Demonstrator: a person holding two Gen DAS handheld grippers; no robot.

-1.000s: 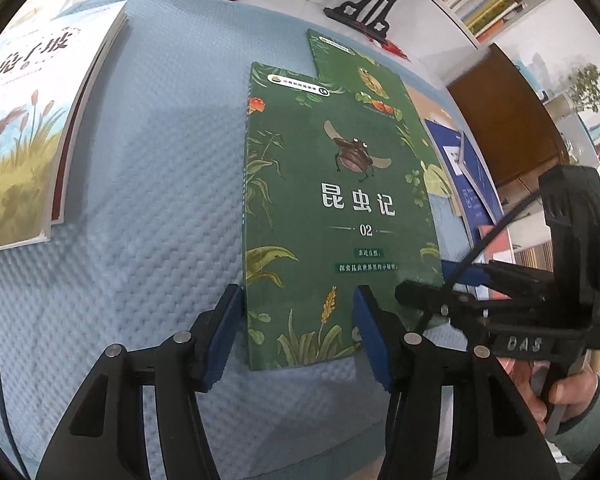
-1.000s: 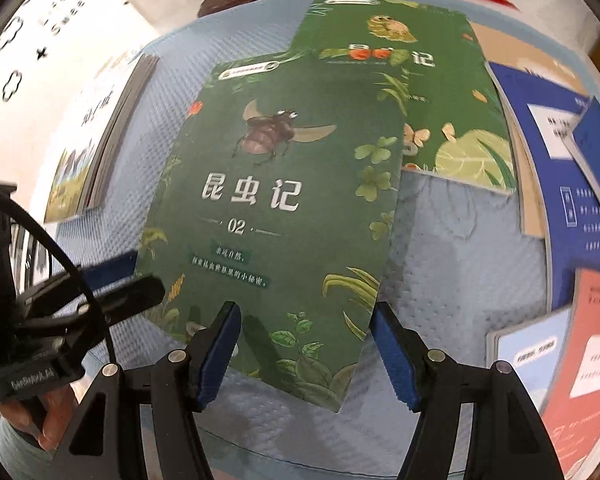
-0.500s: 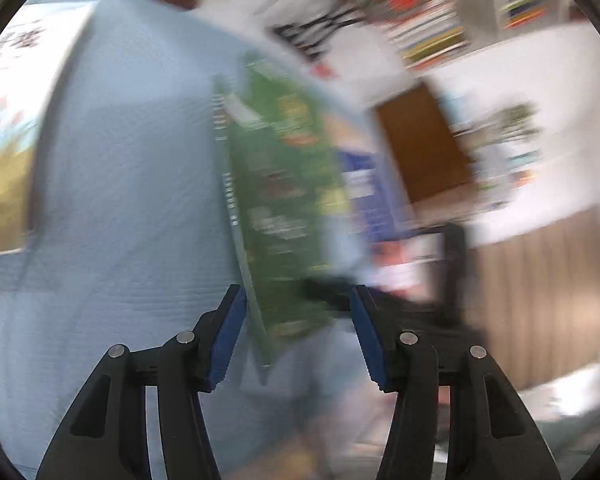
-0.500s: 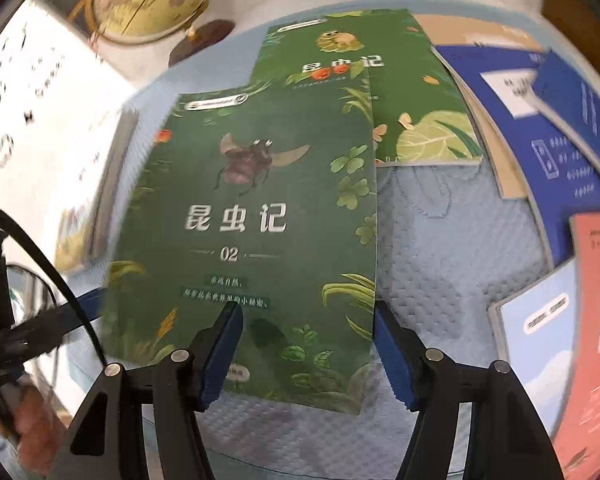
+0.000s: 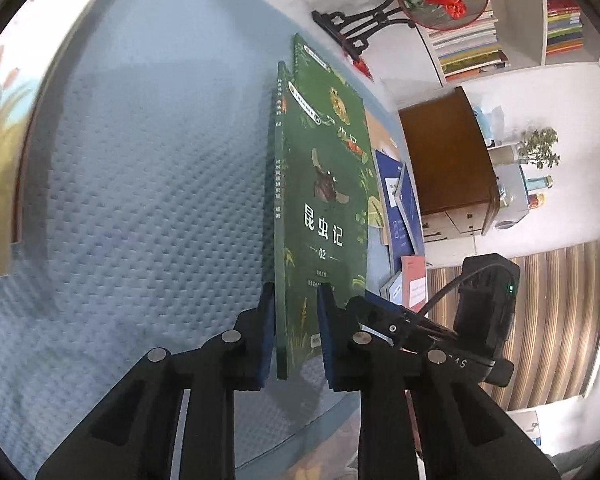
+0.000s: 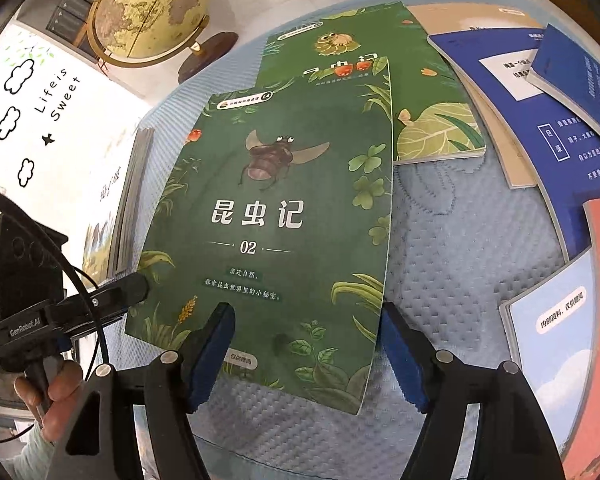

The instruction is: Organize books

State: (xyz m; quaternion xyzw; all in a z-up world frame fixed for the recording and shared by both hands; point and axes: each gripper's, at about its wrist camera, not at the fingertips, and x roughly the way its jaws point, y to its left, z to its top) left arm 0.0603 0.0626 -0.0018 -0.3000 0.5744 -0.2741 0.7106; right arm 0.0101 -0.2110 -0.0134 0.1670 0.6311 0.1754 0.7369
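Observation:
A green book with a beetle and "02" on its cover (image 6: pixel 276 220) is held up off the blue quilted cloth (image 6: pixel 451 248). My left gripper (image 5: pixel 296 336) has its blue pads on either side of the book's near left edge (image 5: pixel 323 216) and is shut on it; that gripper also shows in the right wrist view (image 6: pixel 100 304). My right gripper (image 6: pixel 305 354) is open, its jaws wide on either side of the book's lower edge, not touching it. A second green book (image 6: pixel 379 92) lies flat behind, partly under the first.
A book with a reed picture (image 5: pixel 4 128) lies at the far left. Blue books (image 6: pixel 539 128), a tan book (image 6: pixel 471 20) and red and light blue books (image 6: pixel 571 340) lie at the right. A globe (image 6: pixel 152 12) and a black stand (image 5: pixel 359 24) are at the back.
My left gripper has turned on its side and shut on the green book's left edge. The book has come up off the cloth. My right gripper stays open.

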